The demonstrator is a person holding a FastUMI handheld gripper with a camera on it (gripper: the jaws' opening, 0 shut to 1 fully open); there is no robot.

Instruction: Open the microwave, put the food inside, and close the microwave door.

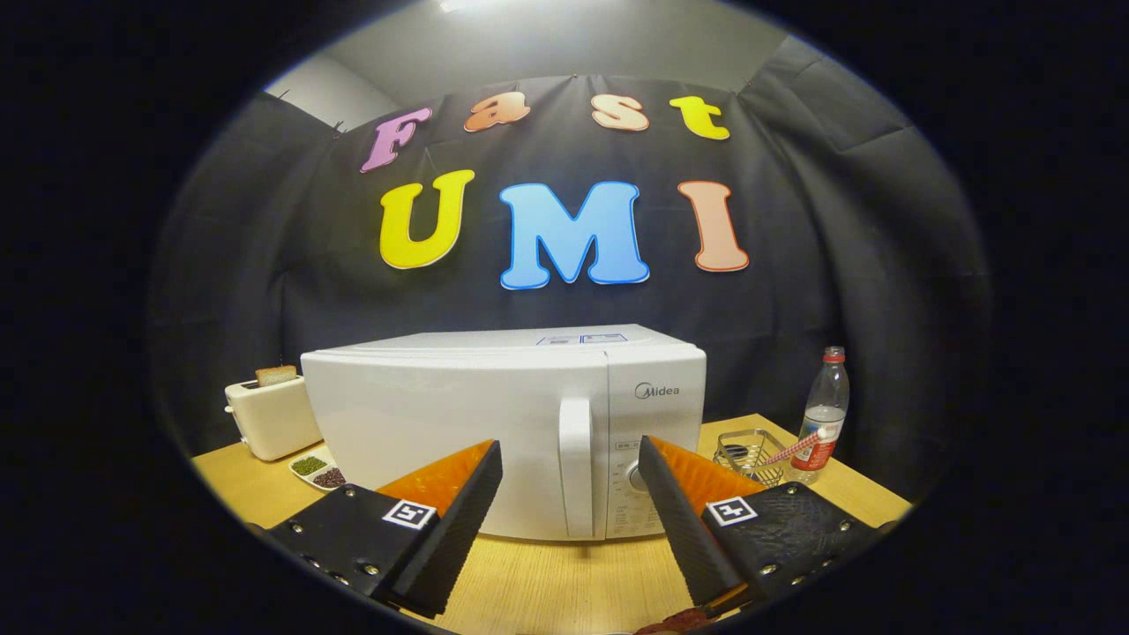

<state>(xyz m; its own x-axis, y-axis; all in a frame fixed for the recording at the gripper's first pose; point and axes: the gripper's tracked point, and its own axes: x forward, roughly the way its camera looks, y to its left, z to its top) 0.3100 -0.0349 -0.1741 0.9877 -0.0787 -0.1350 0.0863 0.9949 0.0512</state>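
Claw (569, 454) spread wide, nothing between its fingers; left finger (472, 503) and right finger (675, 511) stand well apart above the table (564, 582). Not touching anything.

Just beyond the fingers, in the gap between them: microwave (459, 414), white, sitting square on the table with its front toward the claw. Door (441, 432) shut. Handle (575, 463), a vertical white bar, lies near centre between the fingertips, a little nearer the right one. Control panel with knob (635, 476) right of the handle, partly hidden behind the right fingertip.

Left of the microwave, farther back: toaster (272, 414), white, with a slice of bread (276, 376) standing up out of its slot. Just in front of it, a small dish (317, 470) with two compartments, one holding something green, the other something dark; beside the microwave's left lower corner.

Right of the microwave: wire basket (750, 454) on the table, then a clear bottle (825, 414), upright, red cap. A red-and-white striped stick (798, 447) leans from the basket toward the bottle.

Something reddish (675, 623) at the near table edge below the right finger; too little visible to identify.
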